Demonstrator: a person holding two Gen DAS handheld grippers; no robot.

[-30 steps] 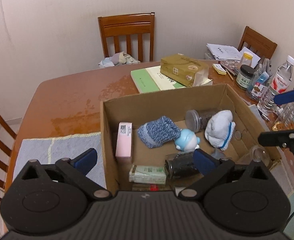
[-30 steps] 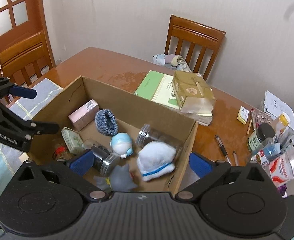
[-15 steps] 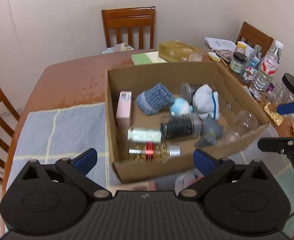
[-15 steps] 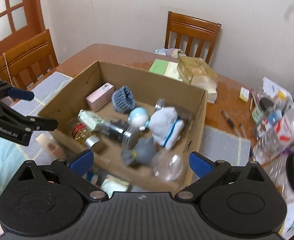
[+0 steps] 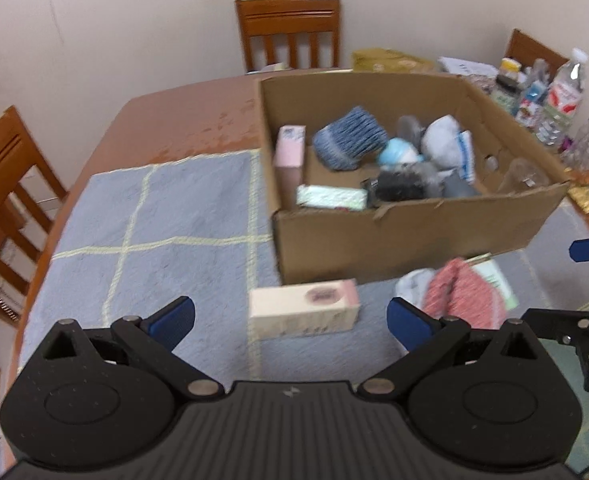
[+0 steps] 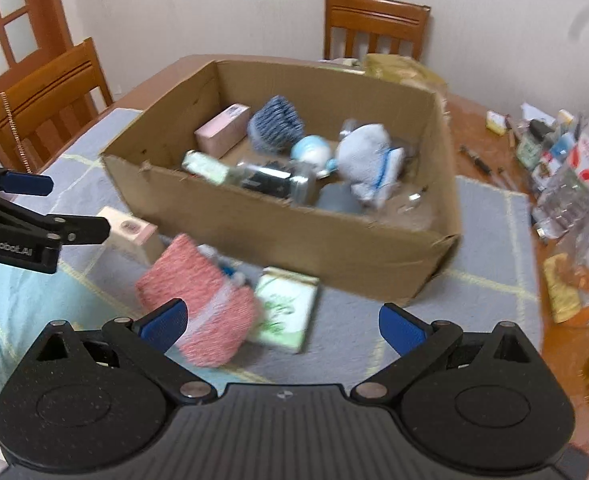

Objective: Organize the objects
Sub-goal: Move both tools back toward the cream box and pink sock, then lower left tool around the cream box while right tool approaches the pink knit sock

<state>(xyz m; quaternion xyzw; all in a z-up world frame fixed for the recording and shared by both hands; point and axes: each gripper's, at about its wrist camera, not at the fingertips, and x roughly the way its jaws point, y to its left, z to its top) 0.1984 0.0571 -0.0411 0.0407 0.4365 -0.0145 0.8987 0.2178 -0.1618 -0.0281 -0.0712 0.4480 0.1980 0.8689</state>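
Note:
An open cardboard box (image 5: 414, 236) (image 6: 294, 240) stands on a grey-blue mat (image 5: 166, 216). It holds a pink carton (image 5: 290, 148), a blue knit sock (image 5: 348, 142), a white sock (image 6: 368, 156), a blue-white toy (image 6: 312, 152), a dark jar (image 5: 398, 188) and a green packet (image 5: 330, 197). In front of the box lie a cream-pink carton (image 5: 304, 308), a red knit sock (image 6: 198, 296) and a green-white packet (image 6: 284, 310). My left gripper (image 5: 290, 320) is open and empty above the cream-pink carton. My right gripper (image 6: 282, 322) is open and empty above the red sock.
Bottles, jars and packets (image 5: 542, 88) (image 6: 566, 168) crowd the table's right side. Gold wrappers (image 6: 560, 292) lie on the wood there. A tan box (image 6: 402, 70) sits behind the cardboard box. Wooden chairs stand at the far side (image 5: 288, 32) and the left (image 5: 2, 184).
Both grippers have pulled back and up from over the box. The box now sits farther away, and the objects on the mat in front of it have come into view.

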